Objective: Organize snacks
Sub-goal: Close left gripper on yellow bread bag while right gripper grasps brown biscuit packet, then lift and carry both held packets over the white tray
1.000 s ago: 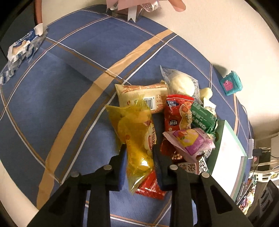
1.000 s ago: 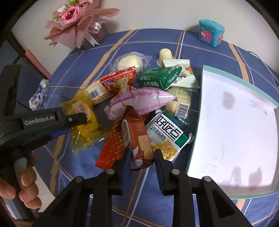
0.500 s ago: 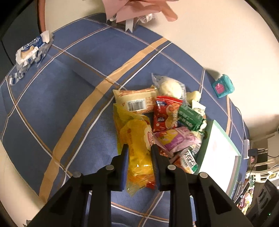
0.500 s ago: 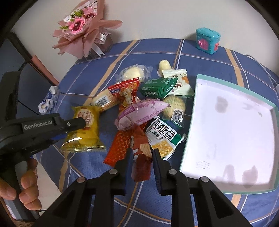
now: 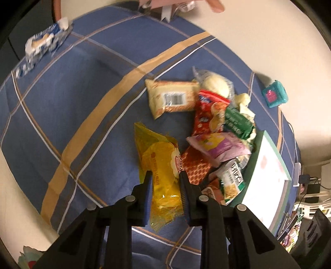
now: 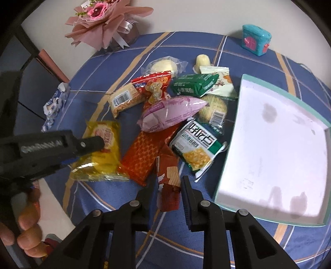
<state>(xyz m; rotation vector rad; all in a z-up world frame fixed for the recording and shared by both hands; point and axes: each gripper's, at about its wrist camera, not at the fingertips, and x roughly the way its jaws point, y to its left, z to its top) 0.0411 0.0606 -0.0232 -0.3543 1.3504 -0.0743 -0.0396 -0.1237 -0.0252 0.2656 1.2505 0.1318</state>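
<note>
Your left gripper (image 5: 165, 182) has its jaws clamped on the yellow pack (image 5: 163, 171), at the pile's left edge on the bench (image 5: 62, 99). Your right gripper (image 6: 166, 186) grips the brown wafer pack (image 6: 168, 182), just beside the tray (image 6: 231, 155).

Snack packets (image 6: 169, 115) lie heaped at the middle of the table (image 6: 244, 238), with the tray (image 6: 277, 144) just to their right. A bouquet (image 6: 105, 18) stands behind at far left (a small box (image 6: 256, 39) at far right).
</note>
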